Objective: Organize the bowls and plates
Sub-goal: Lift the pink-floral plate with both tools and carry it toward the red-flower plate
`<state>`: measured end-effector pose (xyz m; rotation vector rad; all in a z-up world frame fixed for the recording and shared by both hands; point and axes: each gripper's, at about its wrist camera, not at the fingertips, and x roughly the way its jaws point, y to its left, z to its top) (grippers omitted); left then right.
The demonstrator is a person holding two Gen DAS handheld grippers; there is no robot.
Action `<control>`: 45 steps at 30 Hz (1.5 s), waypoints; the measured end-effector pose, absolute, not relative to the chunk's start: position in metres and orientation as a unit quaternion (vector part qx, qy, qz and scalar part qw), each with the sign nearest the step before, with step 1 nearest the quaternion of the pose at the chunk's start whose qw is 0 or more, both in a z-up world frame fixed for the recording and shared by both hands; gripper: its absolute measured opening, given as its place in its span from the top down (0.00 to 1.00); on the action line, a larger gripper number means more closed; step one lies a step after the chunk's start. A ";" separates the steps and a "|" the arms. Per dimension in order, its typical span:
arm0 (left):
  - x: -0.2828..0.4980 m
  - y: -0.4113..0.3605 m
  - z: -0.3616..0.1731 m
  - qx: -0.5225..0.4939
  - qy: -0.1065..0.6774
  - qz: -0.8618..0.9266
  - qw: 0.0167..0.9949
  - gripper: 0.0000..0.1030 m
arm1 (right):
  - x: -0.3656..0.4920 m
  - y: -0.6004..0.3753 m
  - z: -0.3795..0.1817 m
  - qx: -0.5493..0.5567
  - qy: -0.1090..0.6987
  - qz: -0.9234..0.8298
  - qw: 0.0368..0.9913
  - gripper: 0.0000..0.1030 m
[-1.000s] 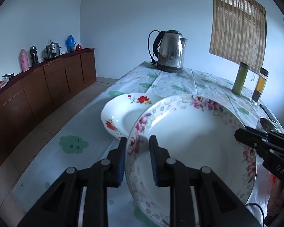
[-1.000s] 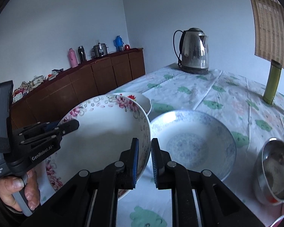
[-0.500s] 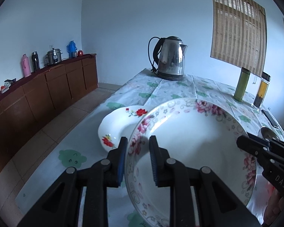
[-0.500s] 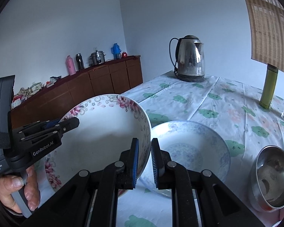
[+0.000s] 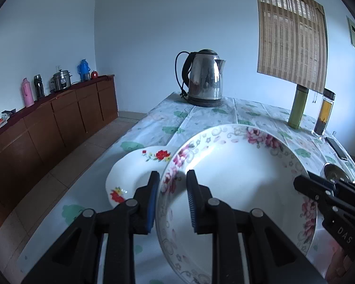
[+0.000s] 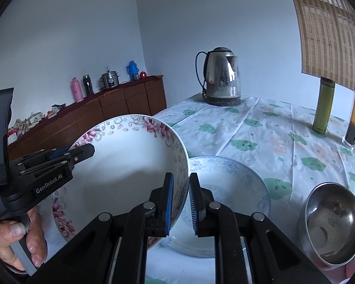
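A large white bowl with a pink flower rim (image 5: 239,184) (image 6: 127,165) hangs above the table, held from both sides. My left gripper (image 5: 171,201) is shut on its left rim. My right gripper (image 6: 180,200) is shut on its right rim. A white plate with red flowers (image 5: 135,172) lies on the table to the left, partly behind the bowl. A pale blue patterned plate (image 6: 229,189) lies under and right of the bowl. A steel bowl (image 6: 331,222) sits at the right.
A steel kettle (image 5: 204,78) stands at the table's far end. A green flask (image 5: 298,106) and a jar (image 5: 324,113) stand at the far right, with a phone (image 5: 337,148) near the edge. A brown sideboard (image 5: 47,125) lines the left wall.
The bowl, gripped on both rims, has risen from the table; the plates and kettle sit lower and farther in both views. Both grips are unchanged.
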<state>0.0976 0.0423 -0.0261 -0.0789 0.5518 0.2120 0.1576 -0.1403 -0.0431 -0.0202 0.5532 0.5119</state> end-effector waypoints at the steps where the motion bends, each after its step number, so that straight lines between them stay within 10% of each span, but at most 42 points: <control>1: 0.099 0.042 -0.025 -0.038 0.271 0.104 0.956 0.80 | 0.159 -0.142 -0.043 -0.008 0.270 0.249 0.930 0.86; 45: 0.162 -0.004 -0.020 -0.024 0.216 0.009 0.976 0.80 | 0.187 -0.188 -0.055 0.033 0.277 0.135 0.951 0.85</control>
